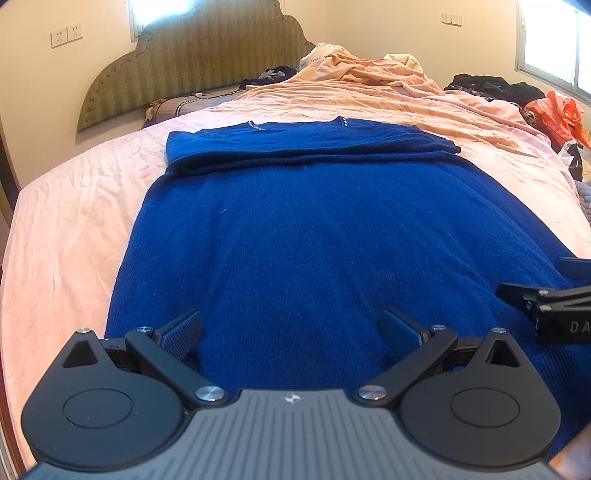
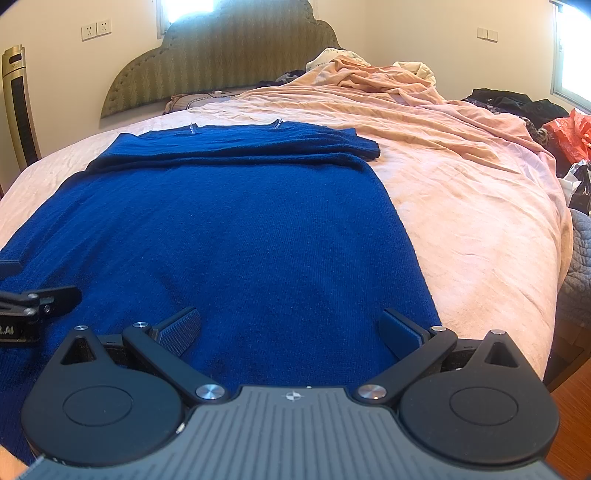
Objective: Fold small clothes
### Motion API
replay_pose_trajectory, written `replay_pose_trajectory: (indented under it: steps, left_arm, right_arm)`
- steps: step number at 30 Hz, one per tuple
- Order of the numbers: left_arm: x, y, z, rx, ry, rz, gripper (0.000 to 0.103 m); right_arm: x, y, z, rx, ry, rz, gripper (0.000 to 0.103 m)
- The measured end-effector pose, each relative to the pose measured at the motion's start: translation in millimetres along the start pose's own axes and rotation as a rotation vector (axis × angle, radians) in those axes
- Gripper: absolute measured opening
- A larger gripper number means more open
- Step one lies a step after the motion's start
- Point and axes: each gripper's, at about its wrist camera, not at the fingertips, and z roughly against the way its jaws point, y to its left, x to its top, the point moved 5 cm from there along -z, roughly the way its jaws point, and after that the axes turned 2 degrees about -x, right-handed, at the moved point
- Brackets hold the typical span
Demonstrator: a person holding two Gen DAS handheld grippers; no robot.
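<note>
While both tools sit low at the near end of the blue sweater (image 1: 306,236), each one has its two fingers spread wide with nothing between them. The left hand-held gripper (image 1: 291,334) is over the near hem of the sweater, toward the sweater's left side. The right hand-held gripper (image 2: 290,332) is over the same hem, close to the sweater's right edge. Whether the fingers touch the cloth, I cannot tell. Each tool peeks into the side of the other one's view, so they are side by side above the hem.

The sweater lies flat on the bed (image 1: 66,229), on a pink sheet (image 2: 472,206). Its body runs away from the tools. At the sweater's far end the sleeves (image 2: 236,149) are folded across the chest, one on top of the other, just below the neckline (image 1: 299,123), which has small shiny bits at its corners.

Past the sweater, a bunched-up peach blanket (image 1: 369,74) lies on the bed. To the sweater's far right are dark clothes (image 2: 513,101) and an orange plastic bag (image 1: 557,114). Behind it all stands a green headboard (image 2: 221,55) against the wall, with wall sockets (image 1: 66,35) to the left of it.
</note>
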Motion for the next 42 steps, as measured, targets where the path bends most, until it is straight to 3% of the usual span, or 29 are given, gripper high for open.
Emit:
replay_pose_trajectory:
  steps: [24,30,33,36,39,42]
  left_arm:
    - [-5,-1,7,-0.010,-0.011,-0.006,0.103]
    - [-17,2,34,0.019,0.007,0.045,0.103]
    - [-32,10,62,-0.018,-0.009,0.084,0.103]
    - [-42,27,83,-0.054,-0.014,0.135,0.103]
    - [-41,55,92,-0.133,-0.024,0.256,0.103]
    - [-39,85,80,-0.257,0.003,0.436,0.103]
  right_arm:
    - [-2,0,3,0.008,-0.005,0.005,0.102]
    - [-26,-2,43,0.036,-0.047,0.122,0.103]
    - [-43,-15,71,0.138,-0.036,0.153,0.102]
    - [-39,-43,95,0.204,-0.044,0.071,0.103]
    - [-20,-81,93,0.253,-0.045,-0.099,0.103]
    - [-5,-114,62,0.341,0.068,-0.308,0.096]
